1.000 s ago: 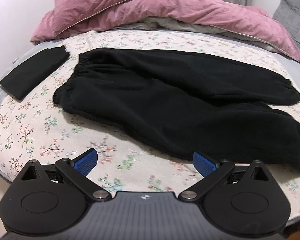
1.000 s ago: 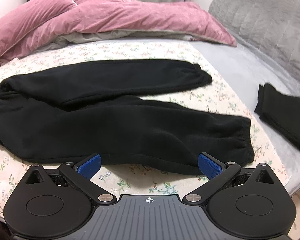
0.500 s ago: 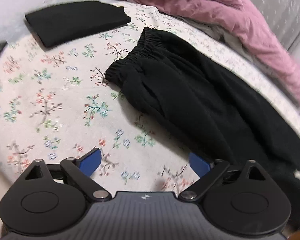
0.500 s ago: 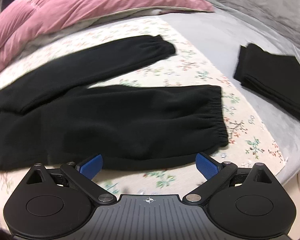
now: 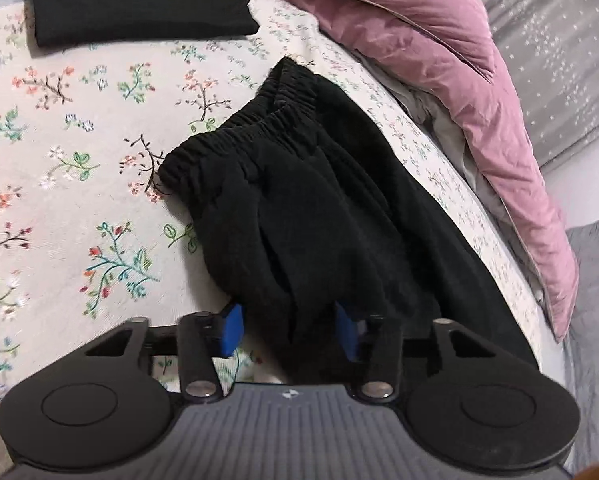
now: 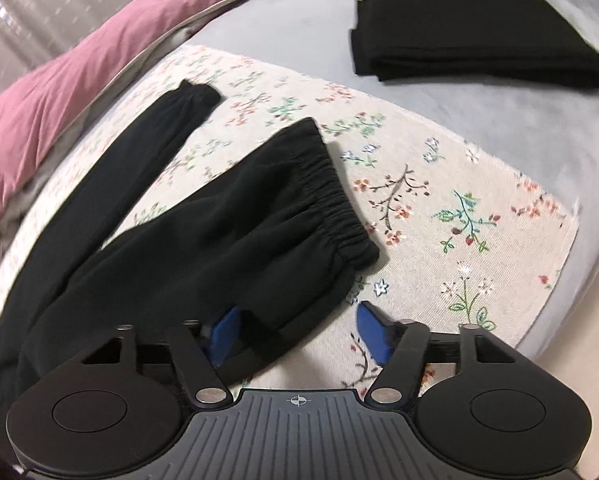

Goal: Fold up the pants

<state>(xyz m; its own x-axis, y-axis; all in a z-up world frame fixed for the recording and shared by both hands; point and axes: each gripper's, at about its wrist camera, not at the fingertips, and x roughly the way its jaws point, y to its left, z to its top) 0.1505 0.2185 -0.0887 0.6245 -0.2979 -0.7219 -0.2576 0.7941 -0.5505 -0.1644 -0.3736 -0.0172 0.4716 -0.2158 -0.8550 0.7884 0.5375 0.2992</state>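
Black fleece pants (image 5: 331, 216) lie spread across the floral-print sheet (image 5: 71, 152) on the bed; the left tongs (image 5: 289, 334) sit low at the near side seam below the gathered waistband (image 5: 235, 136), blue pads spread with a bunch of cloth between them, not pressed shut; the right tongs (image 6: 299, 334) straddle the near leg's edge beside the elastic cuff (image 6: 335, 208), also spread; pink duvet (image 5: 451, 64) behind; folded black garment (image 6: 475, 28) well apart on the grey blanket (image 6: 531, 128).
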